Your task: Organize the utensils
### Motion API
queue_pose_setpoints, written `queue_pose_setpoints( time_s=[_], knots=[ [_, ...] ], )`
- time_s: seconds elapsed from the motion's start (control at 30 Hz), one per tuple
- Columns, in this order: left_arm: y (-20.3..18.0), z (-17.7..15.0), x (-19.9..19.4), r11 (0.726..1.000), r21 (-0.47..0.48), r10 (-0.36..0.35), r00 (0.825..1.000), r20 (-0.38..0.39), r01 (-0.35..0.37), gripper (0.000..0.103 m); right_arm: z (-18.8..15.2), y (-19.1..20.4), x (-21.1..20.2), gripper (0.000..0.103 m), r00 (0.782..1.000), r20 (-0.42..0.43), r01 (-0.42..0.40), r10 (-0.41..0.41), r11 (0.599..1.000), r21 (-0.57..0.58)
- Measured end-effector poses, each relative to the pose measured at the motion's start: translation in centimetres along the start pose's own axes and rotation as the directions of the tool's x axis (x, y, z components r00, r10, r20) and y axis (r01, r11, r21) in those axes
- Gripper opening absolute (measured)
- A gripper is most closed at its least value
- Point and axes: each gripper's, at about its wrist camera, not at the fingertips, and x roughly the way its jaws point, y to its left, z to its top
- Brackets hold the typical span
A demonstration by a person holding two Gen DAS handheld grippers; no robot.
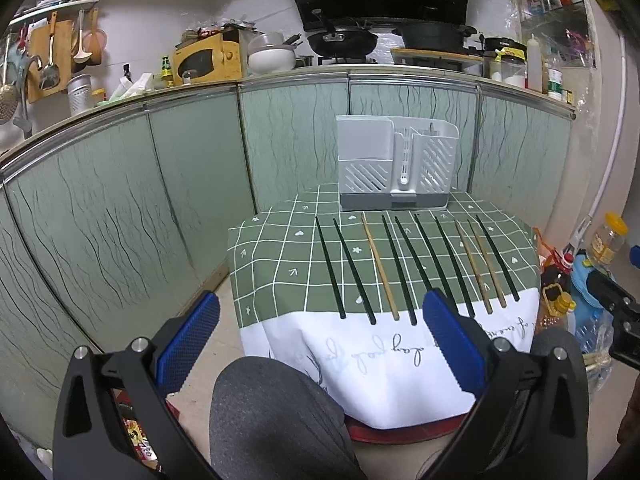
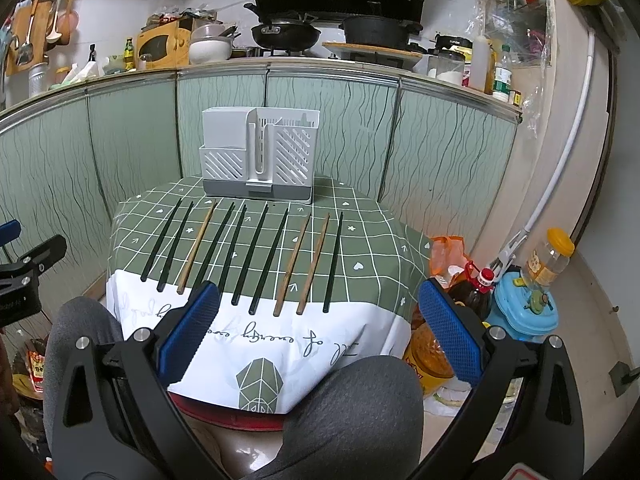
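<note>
Ten chopsticks [image 2: 256, 256] in a row on the green checked cloth [image 2: 380, 236], seven dark, three wooden, near side of the white utensil holder [image 2: 260, 156] standing at the far edge; left gripper [image 1: 320, 344] and right gripper [image 2: 320, 332] both spread wide, empty, above grey-clad knees [image 1: 272, 420].

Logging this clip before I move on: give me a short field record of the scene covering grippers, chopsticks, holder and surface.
left gripper: open, empty, held short of the table
right gripper: open, empty, held short of the table
chopsticks: ten in a row on the cloth, seven dark, three wooden
wooden chopsticks: third, eighth and ninth from the left
utensil holder: white, slotted, upright behind the row, nothing visible inside
tablecloth: green grid, white front edge
progress: no chopstick picked up
</note>
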Motion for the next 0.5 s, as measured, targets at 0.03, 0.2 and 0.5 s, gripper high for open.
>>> queue_pose_setpoints(
  time_s=[0.03,0.2,0.5],
  knots=[
    [0.0,0.0,0.0,1.000,-0.002,0.009,1.000,0.007,-0.009,0.099,0.0,0.1,0.1,0.095,1.000,-0.001,0.000,0.000,1.000,0.000],
    [0.3,0.0,0.4,1.000,-0.021,0.009,1.000,0.006,-0.009,0.099,-0.2,0.1,0.5,0.095,1.000,-0.011,-0.003,0.003,1.000,-0.001],
    [0.1,-0.4,1.5,1.000,0.018,-0.012,0.999,-0.029,0.013,0.099,-0.5,-0.3,1.3,0.095,1.000,-0.029,0.006,-0.006,1.000,0.012]
  ],
)
